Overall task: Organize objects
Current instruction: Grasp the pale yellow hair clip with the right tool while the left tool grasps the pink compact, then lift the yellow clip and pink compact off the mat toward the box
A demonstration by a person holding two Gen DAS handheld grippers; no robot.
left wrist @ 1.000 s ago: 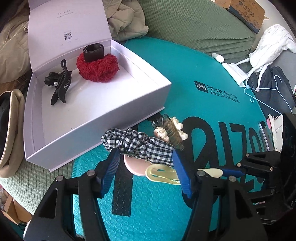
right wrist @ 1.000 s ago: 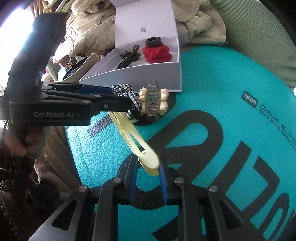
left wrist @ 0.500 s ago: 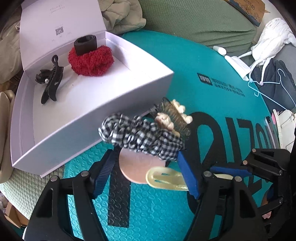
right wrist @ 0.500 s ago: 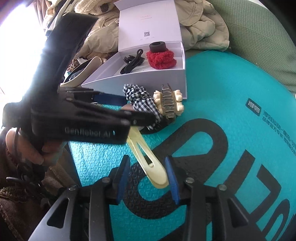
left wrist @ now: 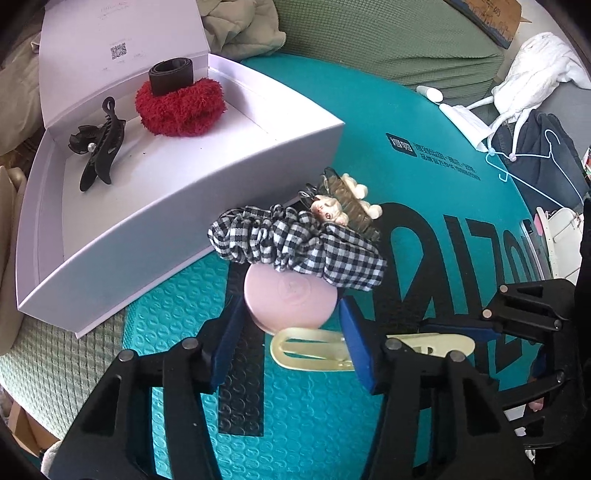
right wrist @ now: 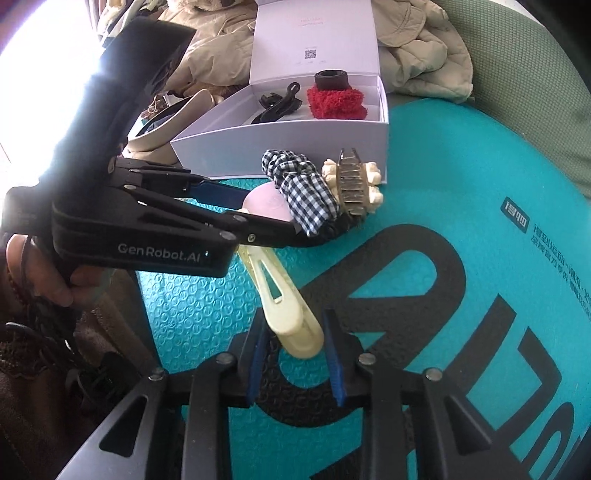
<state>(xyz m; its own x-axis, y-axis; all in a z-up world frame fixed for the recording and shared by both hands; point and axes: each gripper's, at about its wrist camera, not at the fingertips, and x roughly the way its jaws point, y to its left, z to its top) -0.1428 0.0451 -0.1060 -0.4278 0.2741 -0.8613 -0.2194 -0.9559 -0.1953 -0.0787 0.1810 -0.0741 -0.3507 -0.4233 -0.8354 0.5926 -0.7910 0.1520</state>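
Observation:
A black-and-white checked scrunchie lies on the teal mat, on a round pink case, with a brown and cream claw clip behind it. My left gripper is open, its fingers either side of the pink case. A cream hair clip lies flat on the mat; my right gripper is open around its near end. The white box holds a red scrunchie, a black band and a black claw clip.
Beige and green clothes are piled behind the box. A white garment, a blue hanger and dark clothing lie at the right. The mat's edge meets green fabric at the left.
My right gripper has opened and let go of the cream clip, which now lies on the mat. My left gripper has pulled back from the checked scrunchie, uncovering the pink case.

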